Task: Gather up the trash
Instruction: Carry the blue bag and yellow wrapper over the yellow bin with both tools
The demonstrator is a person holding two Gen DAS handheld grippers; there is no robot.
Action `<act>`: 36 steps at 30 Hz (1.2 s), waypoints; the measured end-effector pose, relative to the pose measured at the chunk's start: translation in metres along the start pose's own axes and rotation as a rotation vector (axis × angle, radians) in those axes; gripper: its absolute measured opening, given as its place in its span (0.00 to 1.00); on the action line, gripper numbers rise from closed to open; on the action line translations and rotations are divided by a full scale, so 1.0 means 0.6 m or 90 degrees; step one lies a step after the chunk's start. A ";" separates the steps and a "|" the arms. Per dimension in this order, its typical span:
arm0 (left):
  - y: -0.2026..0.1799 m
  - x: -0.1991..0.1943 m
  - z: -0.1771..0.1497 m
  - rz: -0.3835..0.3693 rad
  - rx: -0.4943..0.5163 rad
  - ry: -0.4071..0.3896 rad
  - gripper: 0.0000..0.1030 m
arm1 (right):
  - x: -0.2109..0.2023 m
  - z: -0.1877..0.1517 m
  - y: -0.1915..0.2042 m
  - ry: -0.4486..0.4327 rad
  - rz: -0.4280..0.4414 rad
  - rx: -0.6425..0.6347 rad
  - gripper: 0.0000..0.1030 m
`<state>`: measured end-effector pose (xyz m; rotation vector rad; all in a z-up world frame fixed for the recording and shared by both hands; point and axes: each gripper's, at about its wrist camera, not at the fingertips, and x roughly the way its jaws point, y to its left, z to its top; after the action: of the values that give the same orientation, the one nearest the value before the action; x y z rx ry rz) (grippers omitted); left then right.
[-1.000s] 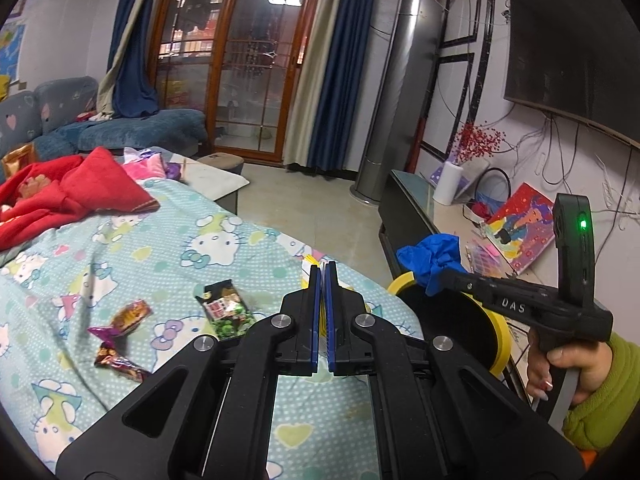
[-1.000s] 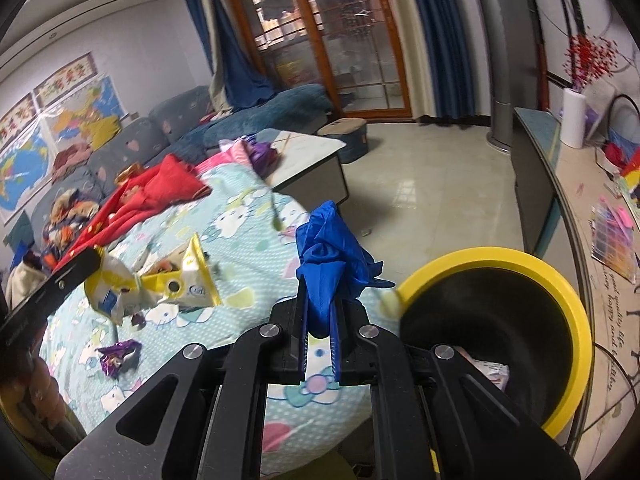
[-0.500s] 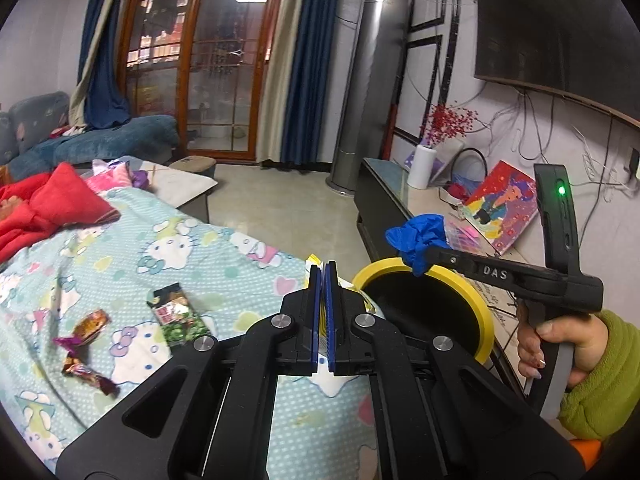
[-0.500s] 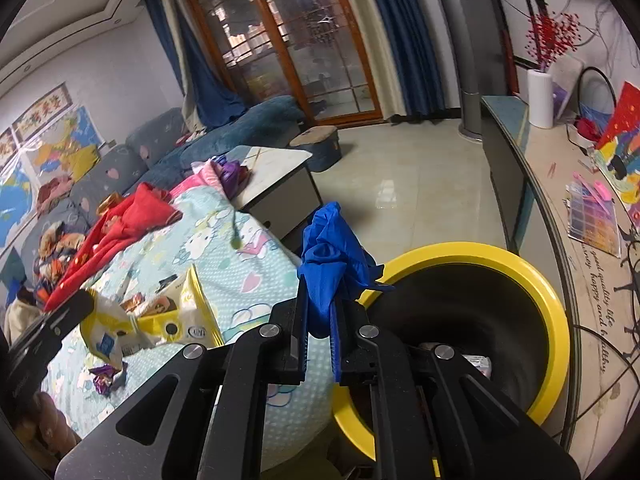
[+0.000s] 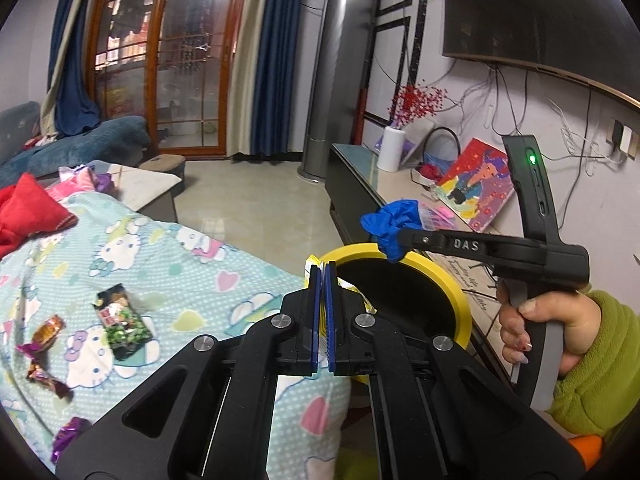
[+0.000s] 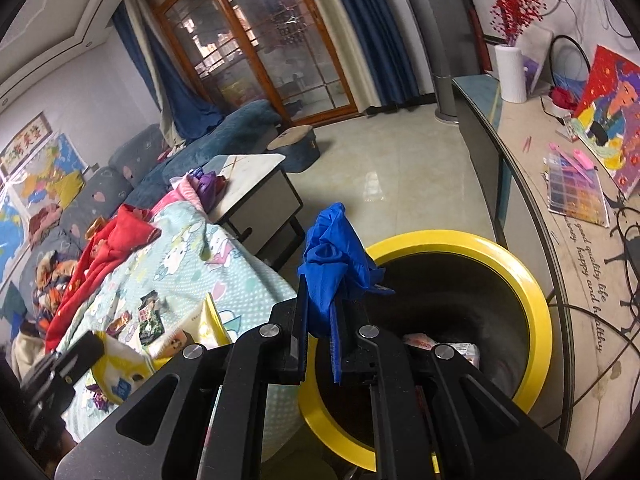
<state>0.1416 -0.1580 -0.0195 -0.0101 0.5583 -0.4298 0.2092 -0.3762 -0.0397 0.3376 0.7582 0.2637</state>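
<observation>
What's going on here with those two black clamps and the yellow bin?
A person is tidying trash off a bed using a handheld gripper in each hand. The right gripper is shut on a blue crumpled piece at the rim of the yellow bin, which already has some wrappers inside. The left gripper is shut on a yellow snack bag, also near the bin. Several candy wrappers and a dark packet lie on the bedspread.

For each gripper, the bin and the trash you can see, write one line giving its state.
left gripper: shut on a yellow snack bag
right gripper: shut on a blue crumpled piece, at the bin's rim
yellow-rimmed bin: open, some wrappers inside
green snack packet: lying flat on the blanket
candy wrappers: loose on the blanket
</observation>
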 end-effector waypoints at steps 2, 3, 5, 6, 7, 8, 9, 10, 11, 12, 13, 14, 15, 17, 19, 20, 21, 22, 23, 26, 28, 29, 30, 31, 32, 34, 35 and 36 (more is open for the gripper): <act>-0.008 0.008 -0.003 -0.009 0.004 0.006 0.00 | 0.000 -0.001 -0.008 0.001 -0.004 0.006 0.08; -0.012 0.013 -0.004 -0.013 0.008 0.009 0.00 | 0.001 -0.001 -0.012 0.003 -0.004 0.010 0.08; -0.019 0.021 -0.008 -0.020 0.015 0.013 0.00 | 0.002 0.000 -0.024 0.004 -0.009 0.022 0.08; -0.023 0.026 -0.009 -0.026 0.018 0.017 0.00 | 0.002 0.000 -0.028 0.005 -0.010 0.027 0.08; -0.026 0.031 -0.011 -0.031 0.022 0.020 0.00 | 0.002 0.001 -0.035 0.006 -0.013 0.034 0.08; -0.031 0.035 -0.013 -0.035 0.026 0.022 0.00 | 0.002 0.001 -0.041 0.006 -0.015 0.040 0.08; -0.036 0.039 -0.015 -0.039 0.030 0.025 0.00 | 0.002 0.000 -0.046 0.006 -0.017 0.046 0.08; -0.039 0.042 -0.016 -0.041 0.033 0.028 0.00 | 0.002 0.001 -0.050 0.007 -0.019 0.051 0.08; -0.042 0.046 -0.017 -0.043 0.035 0.031 0.00 | 0.003 0.000 -0.055 0.009 -0.021 0.057 0.08; -0.045 0.052 -0.019 -0.048 0.037 0.035 0.00 | 0.004 -0.001 -0.058 0.010 -0.022 0.060 0.08; -0.046 0.056 -0.020 -0.051 0.039 0.039 0.00 | 0.005 -0.002 -0.065 0.012 -0.024 0.068 0.08; -0.049 0.063 -0.022 -0.054 0.041 0.044 0.00 | 0.006 -0.002 -0.069 0.014 -0.025 0.073 0.08; -0.052 0.066 -0.024 -0.057 0.043 0.047 0.00 | 0.008 -0.003 -0.074 0.016 -0.026 0.078 0.08; -0.059 0.074 -0.027 -0.059 0.049 0.051 0.00 | 0.010 -0.005 -0.083 0.020 -0.028 0.088 0.08; -0.066 0.086 -0.029 -0.062 0.055 0.058 0.00 | 0.014 -0.005 -0.092 0.025 -0.028 0.097 0.09; -0.068 0.092 -0.029 -0.064 0.057 0.062 0.00 | 0.015 -0.006 -0.096 0.026 -0.029 0.102 0.09; -0.069 0.096 -0.030 -0.064 0.060 0.066 0.00 | 0.016 -0.007 -0.100 0.028 -0.029 0.106 0.09; -0.071 0.099 -0.031 -0.065 0.062 0.068 0.00 | 0.017 -0.008 -0.103 0.030 -0.030 0.109 0.09; -0.074 0.101 -0.032 -0.066 0.063 0.070 0.00 | 0.018 -0.008 -0.107 0.032 -0.030 0.112 0.09; -0.080 0.111 -0.033 -0.071 0.069 0.077 0.00 | 0.022 -0.012 -0.116 0.039 -0.032 0.123 0.09; -0.083 0.119 -0.034 -0.073 0.072 0.081 0.00 | 0.025 -0.013 -0.120 0.043 -0.032 0.126 0.09; -0.083 0.121 -0.035 -0.073 0.072 0.083 0.00 | 0.027 -0.014 -0.122 0.046 -0.032 0.127 0.09; -0.084 0.124 -0.036 -0.074 0.072 0.086 0.00 | 0.028 -0.015 -0.122 0.048 -0.033 0.129 0.09; -0.085 0.126 -0.038 -0.075 0.071 0.089 0.00 | 0.030 -0.018 -0.124 0.051 -0.035 0.133 0.09; -0.085 0.128 -0.039 -0.076 0.071 0.091 0.00 | 0.032 -0.019 -0.125 0.055 -0.036 0.133 0.09; -0.087 0.133 -0.041 -0.078 0.069 0.096 0.00 | 0.034 -0.020 -0.127 0.058 -0.038 0.136 0.09; -0.087 0.135 -0.040 -0.078 0.069 0.098 0.00 | 0.036 -0.021 -0.129 0.060 -0.039 0.139 0.09; -0.087 0.138 -0.041 -0.079 0.068 0.100 0.00 | 0.038 -0.022 -0.131 0.063 -0.039 0.140 0.09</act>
<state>0.1715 -0.2358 -0.0761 0.0930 0.6909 -0.5850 0.2245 -0.4372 -0.0931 0.5106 0.8962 0.1399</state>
